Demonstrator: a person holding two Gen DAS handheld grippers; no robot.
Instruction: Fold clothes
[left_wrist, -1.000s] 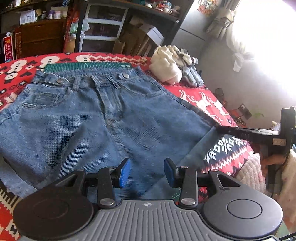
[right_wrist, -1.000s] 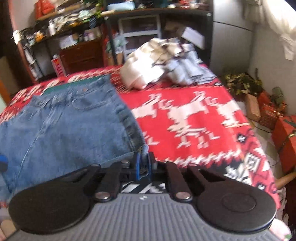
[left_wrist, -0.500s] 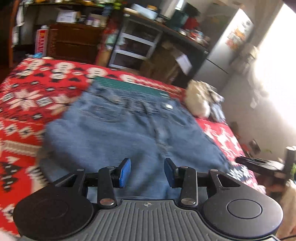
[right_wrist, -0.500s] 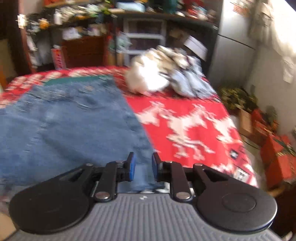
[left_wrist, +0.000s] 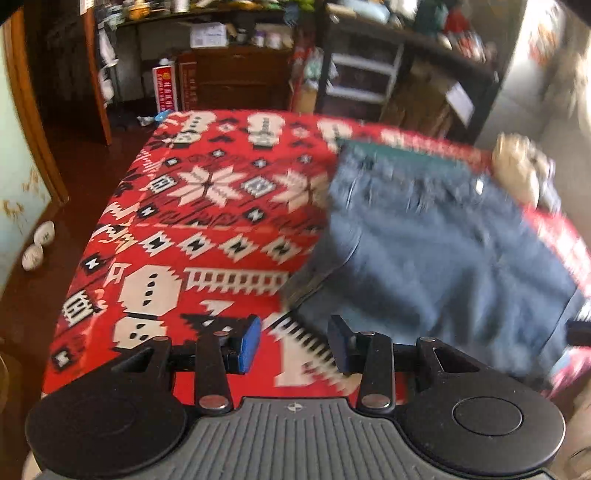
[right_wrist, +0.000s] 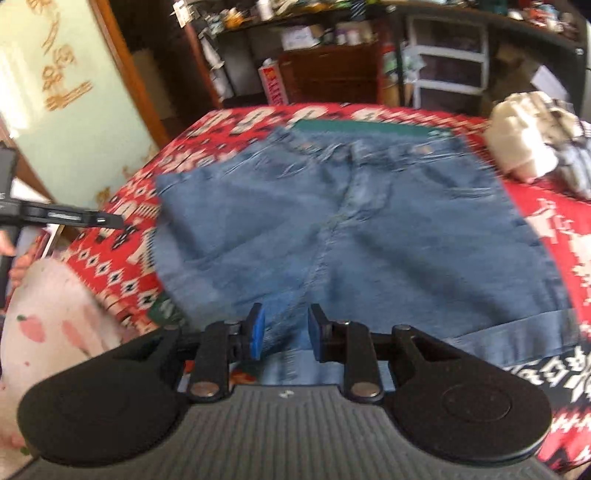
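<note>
Cluttered dark shelves, brown floor

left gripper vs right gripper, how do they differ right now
The left gripper is open wider, above the red patterned blanket beside the denim shorts. The right gripper has a narrower gap and sits over the shorts' hem. Both are open, holding nothing, with blue-padded fingers.

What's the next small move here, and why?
Probably bring the left gripper back right onto the near left edge of the denim shorts and close on it. Both grippers are open and empty; the left one points at bare red blanket beside the shorts, while the right gripper already hovers over the near hem. The shorts lie flat, unfolded.
</note>
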